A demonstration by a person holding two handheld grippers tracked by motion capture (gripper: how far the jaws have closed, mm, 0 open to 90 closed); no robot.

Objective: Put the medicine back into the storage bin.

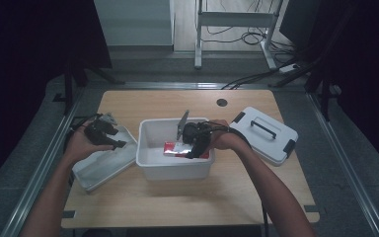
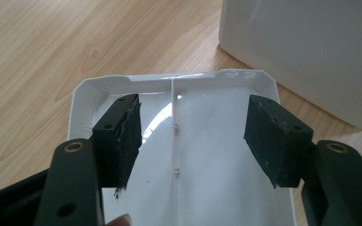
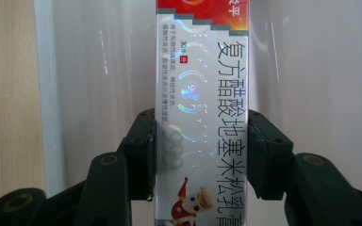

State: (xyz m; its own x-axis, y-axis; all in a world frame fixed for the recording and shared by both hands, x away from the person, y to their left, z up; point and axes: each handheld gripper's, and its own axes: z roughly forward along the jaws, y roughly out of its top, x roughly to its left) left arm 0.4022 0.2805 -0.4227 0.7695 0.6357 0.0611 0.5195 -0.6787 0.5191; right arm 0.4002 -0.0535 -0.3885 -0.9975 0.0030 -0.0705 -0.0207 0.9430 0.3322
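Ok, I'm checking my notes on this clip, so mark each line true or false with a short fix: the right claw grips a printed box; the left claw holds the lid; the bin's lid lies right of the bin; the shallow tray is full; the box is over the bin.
1. The right claw grips a printed box. True.
2. The left claw holds the lid. False: its jaws stand open above the shallow white tray.
3. The lid lies right of the white bin. True.
4. The tray is full. False: the part seen between the jaws is bare.
5. The box is over the bin. True.
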